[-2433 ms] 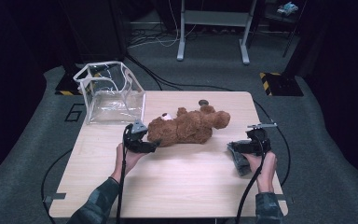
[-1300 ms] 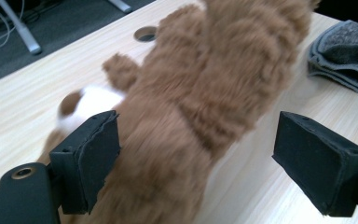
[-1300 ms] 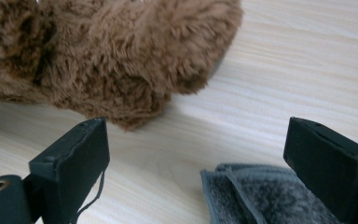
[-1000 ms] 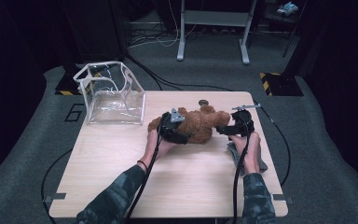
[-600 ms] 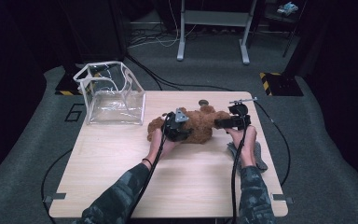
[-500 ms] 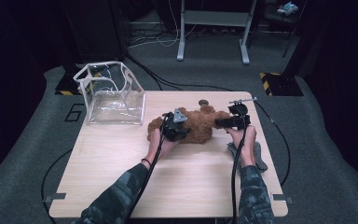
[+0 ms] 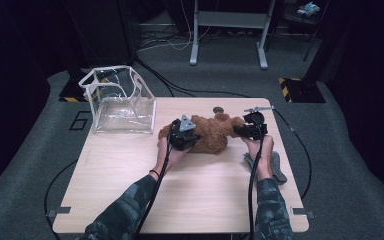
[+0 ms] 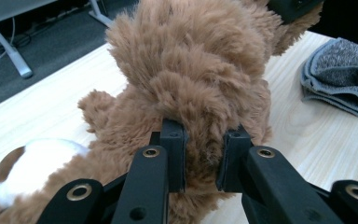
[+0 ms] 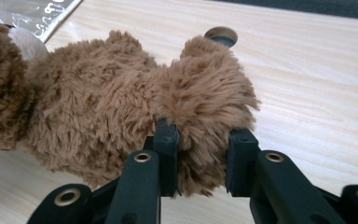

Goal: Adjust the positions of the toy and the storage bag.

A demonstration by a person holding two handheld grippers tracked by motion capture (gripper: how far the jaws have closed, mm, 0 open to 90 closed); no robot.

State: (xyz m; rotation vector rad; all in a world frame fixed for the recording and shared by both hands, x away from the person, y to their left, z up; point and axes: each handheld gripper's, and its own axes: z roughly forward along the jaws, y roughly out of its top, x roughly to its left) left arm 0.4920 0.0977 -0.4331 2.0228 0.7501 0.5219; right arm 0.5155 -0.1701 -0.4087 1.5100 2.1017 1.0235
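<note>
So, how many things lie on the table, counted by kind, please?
Brown teddy bear: 1
Clear plastic bag: 1
Grey folded cloth: 1
Small dark round disc: 1
Total: 4

A light wooden table [image 7: 190, 195] stands on grey carpet [image 7: 350, 165] in a dim room whose edges fall into darkness. Beyond the table's far edge, the white legs of a metal frame [image 7: 228, 30] rise from the floor, with loose cables [image 7: 155, 40] lying beside them. Black-and-yellow hazard tape [image 7: 300, 82] marks a dark block at the far right, and another striped strip [image 7: 72, 98] shows at the far left.
</note>
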